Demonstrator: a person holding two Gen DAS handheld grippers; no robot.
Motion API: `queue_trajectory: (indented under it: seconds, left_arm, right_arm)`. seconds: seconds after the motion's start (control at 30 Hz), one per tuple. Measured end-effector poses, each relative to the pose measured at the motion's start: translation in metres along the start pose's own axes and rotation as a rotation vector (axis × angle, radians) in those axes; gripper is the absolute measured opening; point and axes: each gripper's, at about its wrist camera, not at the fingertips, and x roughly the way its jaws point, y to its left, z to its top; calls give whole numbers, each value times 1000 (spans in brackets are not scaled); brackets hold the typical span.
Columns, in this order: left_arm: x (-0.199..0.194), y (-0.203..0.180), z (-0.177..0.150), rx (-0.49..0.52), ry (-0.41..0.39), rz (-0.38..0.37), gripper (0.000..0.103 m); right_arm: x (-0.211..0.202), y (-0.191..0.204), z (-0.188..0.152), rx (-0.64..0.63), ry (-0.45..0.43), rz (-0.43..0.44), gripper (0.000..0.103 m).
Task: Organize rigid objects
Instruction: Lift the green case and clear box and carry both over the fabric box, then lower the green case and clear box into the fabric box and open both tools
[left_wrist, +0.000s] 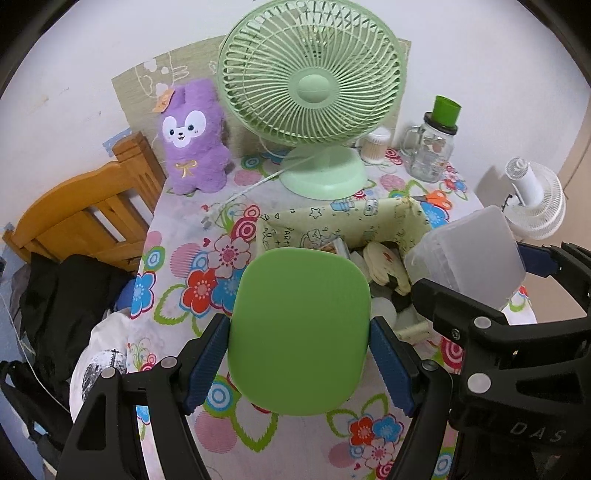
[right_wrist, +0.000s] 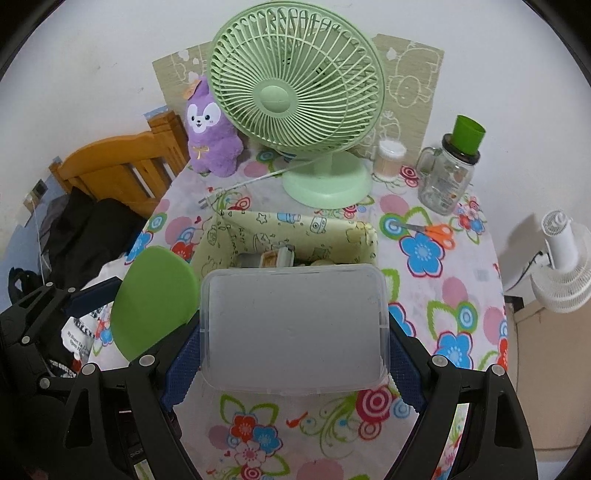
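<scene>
A green lid (left_wrist: 299, 332) is held by its side edges between the blue pads of the left gripper (left_wrist: 300, 363), above the near part of the flowered desk (left_wrist: 177, 280). A clear plastic container (right_wrist: 293, 328) is clamped across its width by the widely spread jaws of the right gripper (right_wrist: 295, 363), just right of the lid. Both things are carried in the air, just near of a yellow patterned fabric bin (right_wrist: 295, 229) in which small items are already lying.

The lid is gripped only at its thin rim, so it could be twisted out or dropped if the hand is tilted. The smooth container walls could slip or bow under the pads. Since lid and container are held close together, they could be knocked against each other, or against the bin's soft near wall, which would likely be folded inward.

Beyond the bin, a green desk fan (right_wrist: 295, 99) and its cord (left_wrist: 255, 186) are found; a purple plush (left_wrist: 194, 140) is placed far left, a glass jar with a green cup (right_wrist: 448, 173) and orange scissors (right_wrist: 434, 232) far right. A wooden chair (left_wrist: 92, 210) is set at the left edge.
</scene>
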Motion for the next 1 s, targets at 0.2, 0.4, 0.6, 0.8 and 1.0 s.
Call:
queue_trajectory:
  seconds: [0.2,0.4,0.6,0.8,1.0]
  left_arm:
    - [19,1,9,-16,-1,10,78]
    - [42,-2,15,-25,7,13,78]
    - [64,-4,20,-29,34,25,78]
    - [76,-4,22,-27,48,48,78]
    - [79,-2,24,-24,41,80,78]
  right_arm:
    - [20,-6,13,-15,5,2,89]
    - [44,-15,20,-19,26,-13,89]
    - [66,-23,23,-32,49,-19,89]
    - [85,-29,25,-26,77,-7,89]
    - [93,-28,27,-29,67,1,90]
